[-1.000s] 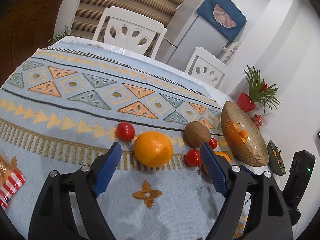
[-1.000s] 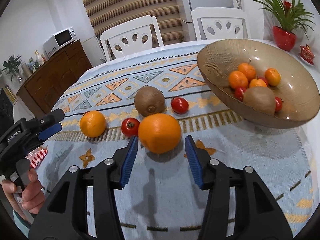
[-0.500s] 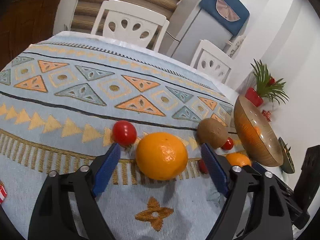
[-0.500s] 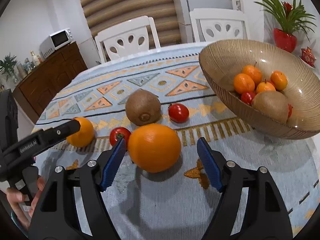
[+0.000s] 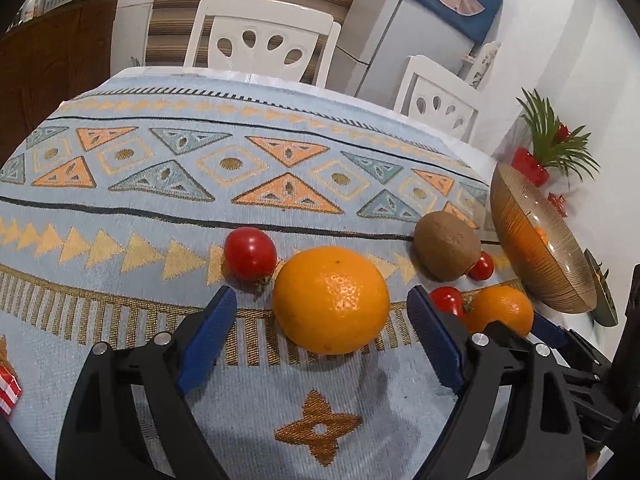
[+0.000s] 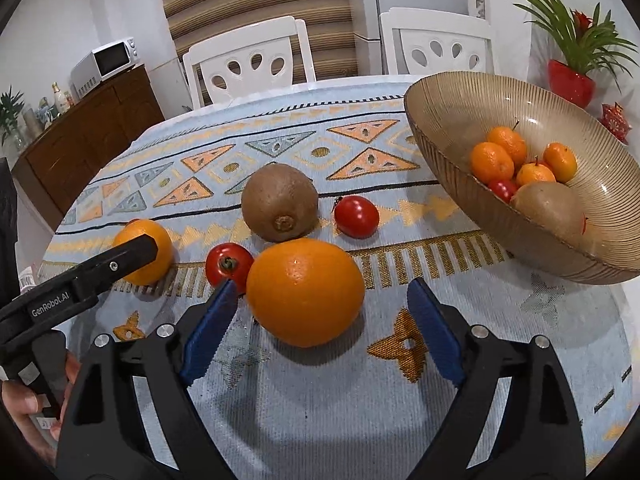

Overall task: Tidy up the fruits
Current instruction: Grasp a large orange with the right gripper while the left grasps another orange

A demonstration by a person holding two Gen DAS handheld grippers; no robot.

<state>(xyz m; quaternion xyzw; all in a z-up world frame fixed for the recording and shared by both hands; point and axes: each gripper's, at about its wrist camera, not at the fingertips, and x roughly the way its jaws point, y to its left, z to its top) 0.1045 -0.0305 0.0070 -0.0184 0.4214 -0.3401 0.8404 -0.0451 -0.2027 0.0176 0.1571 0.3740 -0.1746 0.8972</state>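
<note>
On the patterned tablecloth, a large orange point(image 5: 332, 300) lies between the blue pads of my left gripper point(image 5: 320, 296), which is open and clear of it. A second orange point(image 6: 304, 292) lies between the pads of my right gripper point(image 6: 322, 286), whose jaws are opening and not touching the fruit. A kiwi point(image 6: 280, 202) and two tomatoes point(image 6: 356, 216) point(image 6: 229, 266) lie just behind it. Another tomato point(image 5: 250, 254) sits left of the first orange. The ribbed amber bowl point(image 6: 440, 128) at the right holds mandarins, a kiwi and a tomato.
Two white chairs point(image 6: 248, 60) stand at the table's far edge. A red pot with a plant point(image 6: 570, 80) is behind the bowl. A red-and-white striped packet point(image 5: 8, 384) lies at the left. A hand point(image 6: 24, 400) holds the left gripper.
Both grippers have come down closer to their oranges, which now lie between the pads. The right jaws have spread from narrow to wide. The left jaws widened slightly.
</note>
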